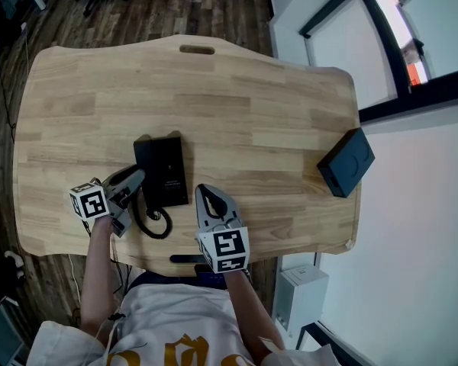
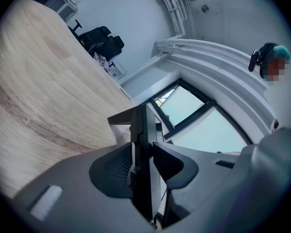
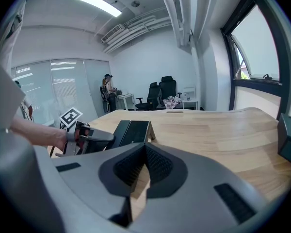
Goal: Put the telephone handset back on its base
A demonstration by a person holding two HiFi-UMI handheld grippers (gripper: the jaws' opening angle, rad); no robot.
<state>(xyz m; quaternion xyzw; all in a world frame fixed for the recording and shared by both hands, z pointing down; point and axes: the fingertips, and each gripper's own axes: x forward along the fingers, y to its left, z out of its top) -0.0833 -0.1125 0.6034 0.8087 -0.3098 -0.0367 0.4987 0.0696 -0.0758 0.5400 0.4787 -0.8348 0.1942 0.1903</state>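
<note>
Between jaws of left tool [image 2: 143,152], handset [image 2: 140,123] pinched

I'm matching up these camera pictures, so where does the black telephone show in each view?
Head view: the telephone, near-left on the table, beside the left gripper.
Left gripper view: the telephone, edge-on at lower centre, between that gripper's jaws.
Right gripper view: the telephone, left of centre.
Shared landmark: the wooden table in all three.

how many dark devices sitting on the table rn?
2: the telephone near the front edge, left of centre, and a dark box at the right edge. None seems hidden from the head view.
</note>
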